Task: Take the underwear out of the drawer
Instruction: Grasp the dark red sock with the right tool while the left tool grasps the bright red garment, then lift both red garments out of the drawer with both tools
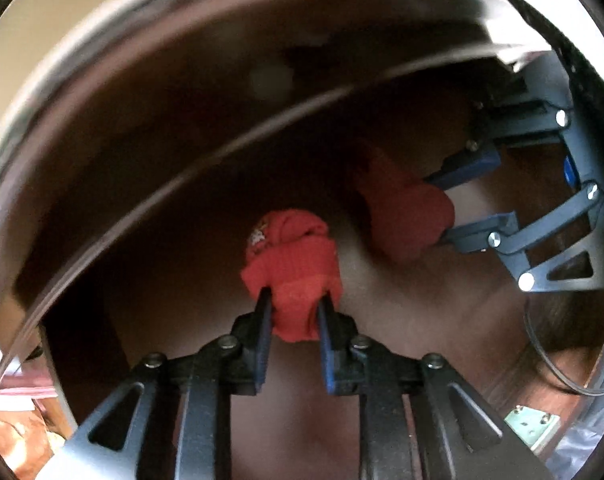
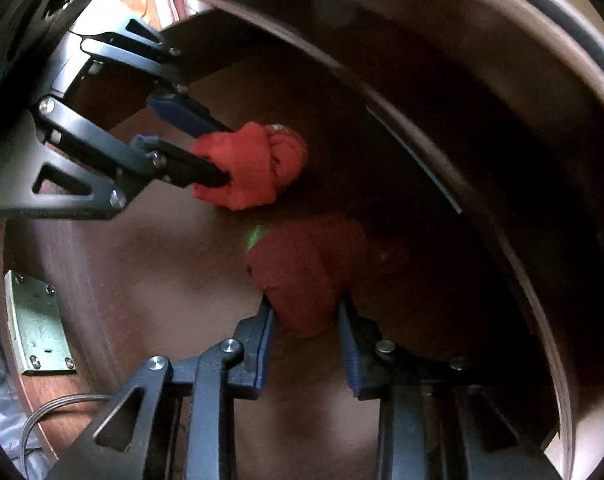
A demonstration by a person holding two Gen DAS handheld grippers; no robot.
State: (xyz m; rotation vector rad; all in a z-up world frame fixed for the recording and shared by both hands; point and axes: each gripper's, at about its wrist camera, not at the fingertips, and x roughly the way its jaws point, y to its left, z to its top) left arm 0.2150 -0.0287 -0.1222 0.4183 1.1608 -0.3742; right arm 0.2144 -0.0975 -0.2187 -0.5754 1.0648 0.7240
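1. Left wrist view: the left gripper (image 1: 292,308) points steeply down into a dark wooden drawer (image 1: 182,208). Its jaws are clamped on a bright red rolled bundle of underwear (image 1: 292,264), which bulges out beyond the fingertips. A small patterned patch shows at the bundle's far end.
2. Same view, right side: the right gripper (image 1: 441,208) reaches in from the right edge, its jaws pressed on a second, darker red bundle (image 1: 401,216). The two bundles sit near each other but apart.
3. Right wrist view: the right gripper (image 2: 305,312) is closed on the darker red bundle (image 2: 309,268), with cloth filling the gap between the blue pads (image 2: 347,344).
4. Same view, upper left: the left gripper (image 2: 222,152) grips the bright red bundle (image 2: 250,168).
5. Both bundles are inside the drawer (image 2: 142,260). Whether either still touches the floor cannot be told.
6. A metal lock plate (image 2: 38,328) is fixed to the drawer wall at the lower left, with a grey cable (image 2: 42,412) beside it.
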